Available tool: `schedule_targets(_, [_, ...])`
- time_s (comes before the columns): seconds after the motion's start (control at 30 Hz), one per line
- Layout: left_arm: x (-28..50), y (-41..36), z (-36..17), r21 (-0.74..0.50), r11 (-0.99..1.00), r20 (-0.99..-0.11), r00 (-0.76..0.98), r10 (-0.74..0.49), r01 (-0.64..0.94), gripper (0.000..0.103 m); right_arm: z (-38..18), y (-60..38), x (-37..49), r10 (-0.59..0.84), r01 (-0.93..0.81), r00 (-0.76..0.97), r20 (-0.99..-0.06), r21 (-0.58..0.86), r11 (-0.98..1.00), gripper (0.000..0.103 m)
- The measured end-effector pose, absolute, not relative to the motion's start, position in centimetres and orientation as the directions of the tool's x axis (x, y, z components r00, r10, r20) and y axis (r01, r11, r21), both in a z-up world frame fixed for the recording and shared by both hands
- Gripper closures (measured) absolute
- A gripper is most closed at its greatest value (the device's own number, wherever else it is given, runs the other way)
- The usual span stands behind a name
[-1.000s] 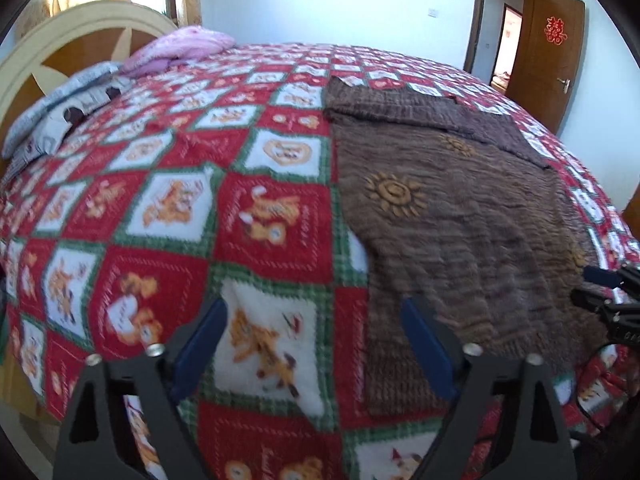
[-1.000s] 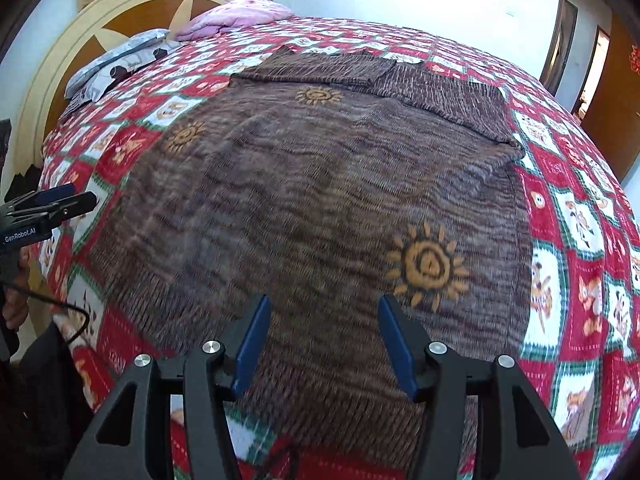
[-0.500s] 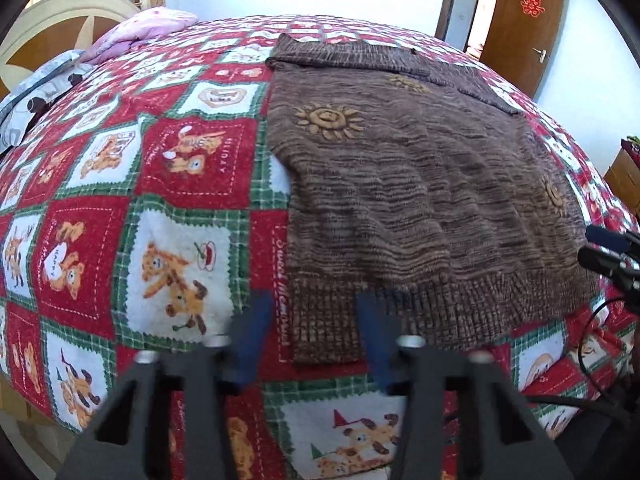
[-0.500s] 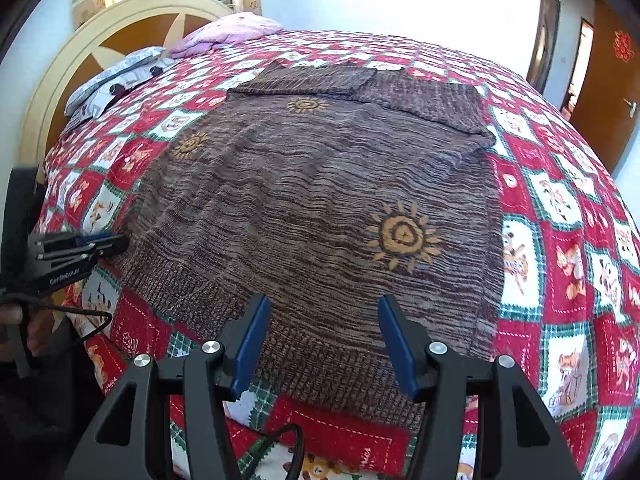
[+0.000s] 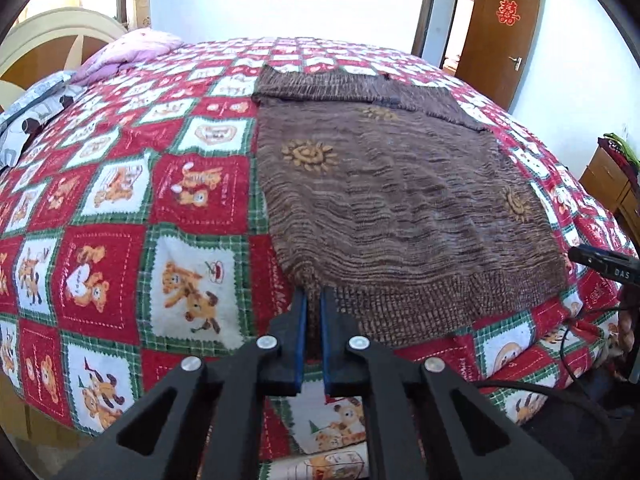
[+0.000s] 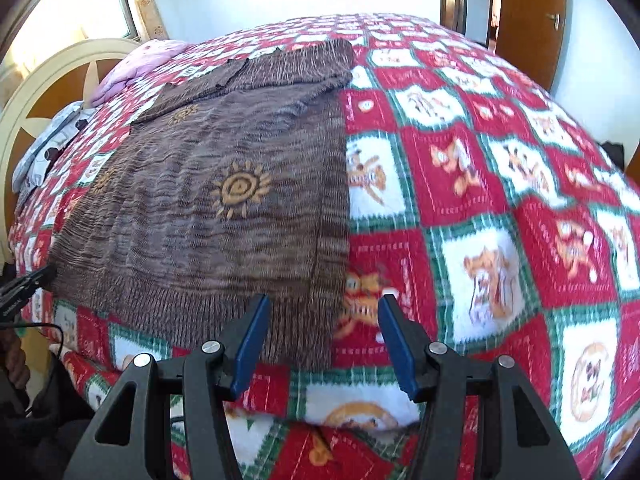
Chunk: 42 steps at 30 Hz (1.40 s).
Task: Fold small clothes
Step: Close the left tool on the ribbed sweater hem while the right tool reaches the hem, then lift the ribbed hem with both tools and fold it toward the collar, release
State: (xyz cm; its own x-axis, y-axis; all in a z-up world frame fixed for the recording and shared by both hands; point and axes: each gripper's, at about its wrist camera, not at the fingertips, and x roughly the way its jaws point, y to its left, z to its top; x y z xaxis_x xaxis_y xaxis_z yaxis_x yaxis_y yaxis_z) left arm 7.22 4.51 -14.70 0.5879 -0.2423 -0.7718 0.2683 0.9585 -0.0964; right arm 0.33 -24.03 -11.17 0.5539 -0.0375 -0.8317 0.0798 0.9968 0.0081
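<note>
- The left claw [image 5: 313, 300] is seen closed, its blue pads pinched on the near left corner of the brown knitted sweater [image 5: 400, 200], at the ribbed hem.
- Beyond the left claw the sweater is laid flat on the bed, stretching away from the claw and off to its right, with orange sun motifs [image 5: 308, 154] scattered over the knit.
- At the far end from the claw, the sleeves [image 5: 352, 90] are seen folded across the top of the sweater.
- To the left of the left claw, the red, white and green quilt [image 5: 120, 208] with cartoon animal squares is spread over the bed.
- Far ahead and left, a pink pillow [image 5: 128, 50] and a cream headboard [image 5: 48, 36] are seen; far ahead and right, a brown door [image 5: 504, 32] stands open.
- At the right edge of the left wrist view, part of the right claw is visible near the opposite hem corner.
- The right claw [image 6: 324, 312] is held partly open, with nothing gripped between its pads.
- The near right corner of the sweater [image 6: 312, 320] lies just ahead, between the claw's fingers and nearer the left one; whether it is touched cannot be told.
- Ahead and to the left of the right claw the sweater body is spread; to its right only the quilt [image 6: 500, 240] is seen.
- At the far left of that view the left claw [image 6: 28, 284] is seen at the other hem corner.
</note>
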Motion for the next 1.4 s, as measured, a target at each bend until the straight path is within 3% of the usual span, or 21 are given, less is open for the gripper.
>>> schedule_targets(0.1, [7.5, 4.5, -15.5, -0.093, 0.960, -0.785, 0.574, -0.234, 0.264, 0.096, -11.6, -23.6, -0.2, 0.014, 0.049, 0.529, -0.848, 0.047, 0.998, 0.046])
schedule_targets(0.3, [7.5, 4.5, -16.1, -0.085, 0.964, -0.793, 0.569, -0.220, 0.254, 0.096, -12.6, -23.9, -0.2, -0.016, 0.075, 0.515, -0.857, 0.026, 0.997, 0.047])
schedule_targets(0.43, [7.5, 4.4, -16.3, -0.080, 0.964, -0.794, 0.568, -0.216, 0.255, 0.096, -13.4, -23.6, -0.3, 0.015, 0.057, 0.488, -0.873, 0.049, 0.997, 0.061])
schedule_targets(0.6, [7.4, 4.4, -16.4, -0.073, 0.964, -0.793, 0.571, -0.212, 0.256, 0.096, -14.1, -23.8, 0.1, 0.014, 0.074, 0.504, -0.863, 0.060, 0.995, 0.062])
schedule_targets(0.67, [7.5, 4.3, -16.7, -0.070, 0.964, -0.794, 0.570, -0.210, 0.257, 0.096, -14.1, -23.2, -0.1, -0.011, 0.060, 0.508, -0.862, 0.022, 0.998, 0.078])
schedule_targets(0.7, [7.6, 4.3, -16.8, -0.069, 0.964, -0.796, 0.569, -0.209, 0.257, 0.096, -14.0, -23.0, -0.2, 0.005, 0.036, 0.510, -0.860, 0.027, 0.999, 0.095])
schedule_targets(0.73, [7.6, 4.3, -16.9, -0.071, 0.964, -0.797, 0.567, -0.209, 0.255, 0.096, -13.9, -22.9, -0.3, 0.029, 0.020, 0.512, -0.858, 0.046, 0.999, 0.097])
schedule_targets(1.17, [7.4, 6.0, -12.7, -0.280, 0.920, -0.705, 0.592, -0.390, 0.273, 0.096, -8.3, -26.0, -1.8, 0.241, 0.008, 0.684, -0.689, 0.337, 0.942, 0.098])
schedule_targets(1.4, [8.1, 5.9, -10.8, -0.312, 0.904, -0.673, 0.604, -0.427, 0.292, 0.097, -4.0, -25.6, -1.8, 0.268, -0.036, 0.759, -0.593, 0.373, 0.927, 0.099])
